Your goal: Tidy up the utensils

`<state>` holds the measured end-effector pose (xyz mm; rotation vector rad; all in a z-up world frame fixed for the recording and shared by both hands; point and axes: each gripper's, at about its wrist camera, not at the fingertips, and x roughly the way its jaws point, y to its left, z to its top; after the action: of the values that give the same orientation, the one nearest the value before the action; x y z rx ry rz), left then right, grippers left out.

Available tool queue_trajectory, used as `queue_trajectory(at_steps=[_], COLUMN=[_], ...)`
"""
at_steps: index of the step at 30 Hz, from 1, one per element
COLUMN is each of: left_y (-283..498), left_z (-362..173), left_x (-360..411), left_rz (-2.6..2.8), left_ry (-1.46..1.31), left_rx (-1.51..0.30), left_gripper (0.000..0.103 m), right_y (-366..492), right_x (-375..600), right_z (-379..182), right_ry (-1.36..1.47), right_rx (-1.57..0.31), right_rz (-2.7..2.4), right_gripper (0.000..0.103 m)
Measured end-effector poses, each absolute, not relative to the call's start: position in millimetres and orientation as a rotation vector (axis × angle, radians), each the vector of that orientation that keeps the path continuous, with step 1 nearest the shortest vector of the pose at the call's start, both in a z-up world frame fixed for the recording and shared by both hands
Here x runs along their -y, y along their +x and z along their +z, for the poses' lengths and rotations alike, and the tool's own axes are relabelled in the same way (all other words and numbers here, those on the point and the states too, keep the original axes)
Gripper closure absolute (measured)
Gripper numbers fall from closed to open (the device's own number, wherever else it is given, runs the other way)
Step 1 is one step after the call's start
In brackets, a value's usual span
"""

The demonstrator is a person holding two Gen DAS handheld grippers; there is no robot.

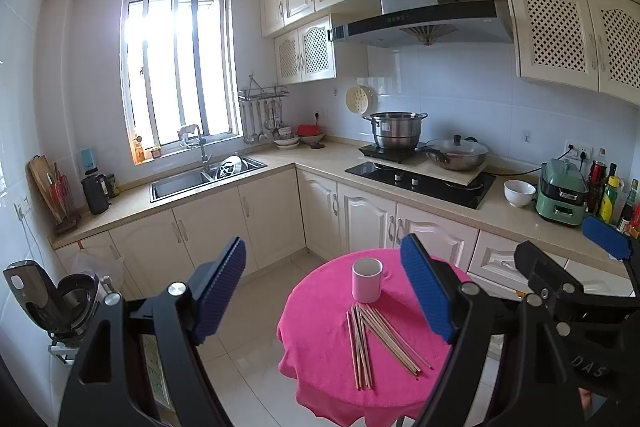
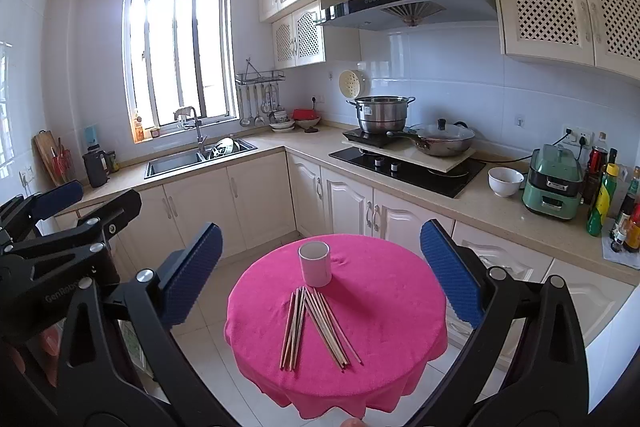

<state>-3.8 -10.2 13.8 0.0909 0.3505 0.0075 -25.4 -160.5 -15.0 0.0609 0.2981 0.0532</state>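
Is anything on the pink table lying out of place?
Yes. The chopsticks lie loose on the pink cloth in two splayed bunches that meet near the white cup, which stands upright and looks empty.

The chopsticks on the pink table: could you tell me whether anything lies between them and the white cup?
Nothing visible does. The chopsticks lie on the pink cloth, their far ends almost at the foot of the upright, open-topped cup.

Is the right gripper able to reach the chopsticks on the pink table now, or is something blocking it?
Probably yes. The right gripper is open and empty, and the chopsticks lie loose on the pink table straight ahead. The white cup stands just behind them, not in the path.
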Motion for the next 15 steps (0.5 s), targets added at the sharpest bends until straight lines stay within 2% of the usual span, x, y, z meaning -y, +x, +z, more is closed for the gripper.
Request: queue_trajectory(at_steps=[15], left_y=[1.1], left_z=[16.6], left_x=[13.7], left_rz=[-0.001], left_ry=[0.090], left_rx=[-0.354], left_gripper=[0.025], right_y=[-25.8], right_x=[163.1], right_z=[-14.5], right_ry=[0.066], right_rx=[-0.301], right_rz=[0.049], right_gripper=[0.006])
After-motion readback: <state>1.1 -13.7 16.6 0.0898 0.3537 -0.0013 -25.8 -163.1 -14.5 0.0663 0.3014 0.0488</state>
